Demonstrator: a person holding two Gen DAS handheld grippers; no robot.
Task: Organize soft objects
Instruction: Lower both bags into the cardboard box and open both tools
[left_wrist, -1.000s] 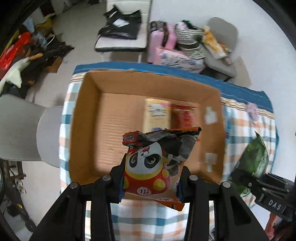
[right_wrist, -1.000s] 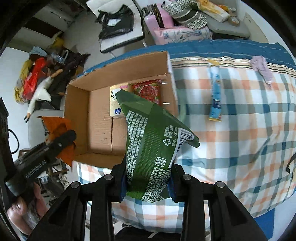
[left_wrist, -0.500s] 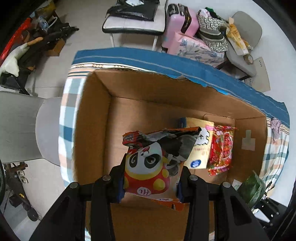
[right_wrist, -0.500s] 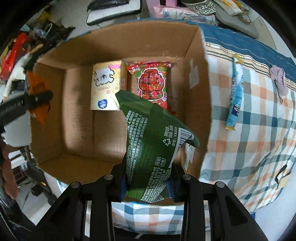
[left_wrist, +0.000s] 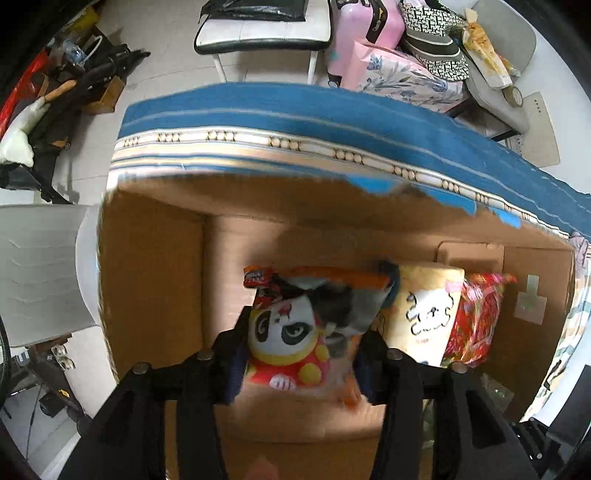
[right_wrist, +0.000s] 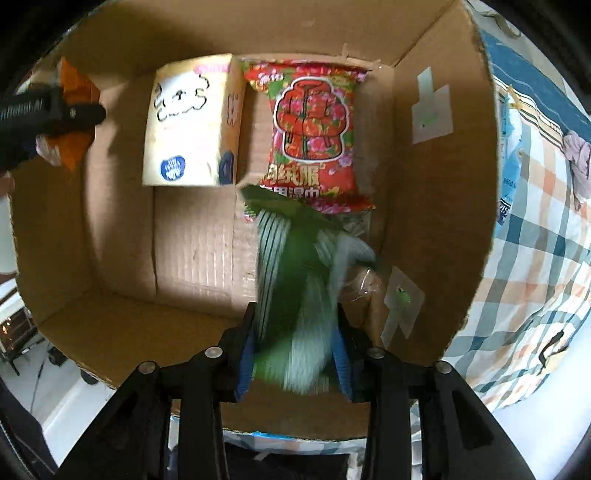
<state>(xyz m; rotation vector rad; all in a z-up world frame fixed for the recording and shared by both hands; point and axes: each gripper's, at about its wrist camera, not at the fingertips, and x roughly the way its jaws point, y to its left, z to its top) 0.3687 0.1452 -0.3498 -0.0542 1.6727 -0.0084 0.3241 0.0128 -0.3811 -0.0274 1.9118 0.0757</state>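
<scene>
My left gripper (left_wrist: 301, 349) is shut on a panda snack bag (left_wrist: 295, 332) and holds it inside the cardboard box (left_wrist: 147, 280), left of a cream tissue pack (left_wrist: 424, 314) and a red wipes pack (left_wrist: 476, 325). My right gripper (right_wrist: 295, 354) is shut on a green bag (right_wrist: 295, 295), blurred by motion, low in the box (right_wrist: 436, 229) just in front of the red wipes pack (right_wrist: 314, 136). The cream tissue pack (right_wrist: 192, 122) lies beside it. The left gripper (right_wrist: 48, 110) shows at the box's left side.
The box stands on a checked tablecloth (right_wrist: 535, 277) with a blue border (left_wrist: 332, 118). A blue tube (right_wrist: 509, 155) and a pink cloth (right_wrist: 576, 158) lie on the cloth to the right. Chairs, a pink suitcase (left_wrist: 365, 29) and clutter stand beyond the table.
Both grippers have moved forward and down into the box with their bags. The green bag now sits low by the red pack; the panda bag is next to the tissue pack.
</scene>
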